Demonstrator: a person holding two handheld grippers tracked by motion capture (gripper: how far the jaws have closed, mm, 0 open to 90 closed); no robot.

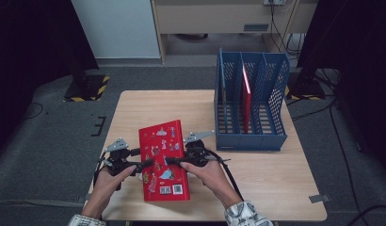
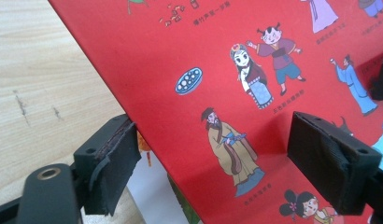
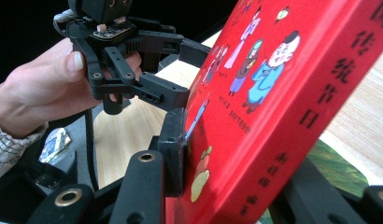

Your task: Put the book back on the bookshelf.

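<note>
Your left gripper (image 1: pixel 143 164) and right gripper (image 1: pixel 171 160) each clamp jaws on red book (image 1: pixel 164 160), raised off bench (image 1: pixel 261 179), blue rack (image 1: pixel 250 101) beyond.

A bright red hardback picture book (image 1: pixel 163 160) carries small cartoon figures in blue, purple, brown and cream robes, with black characters down its red spine (image 3: pixel 292 140). Two black-and-white square codes sit near its lower edge. The pale wooden table (image 1: pixel 257 183) shows light grain. A blue perforated plastic file rack (image 1: pixel 250 101) holds a slim red book (image 1: pixel 246 96). Both grippers are matt black with grey plates; the person's sleeves are white with a dark print.
</note>
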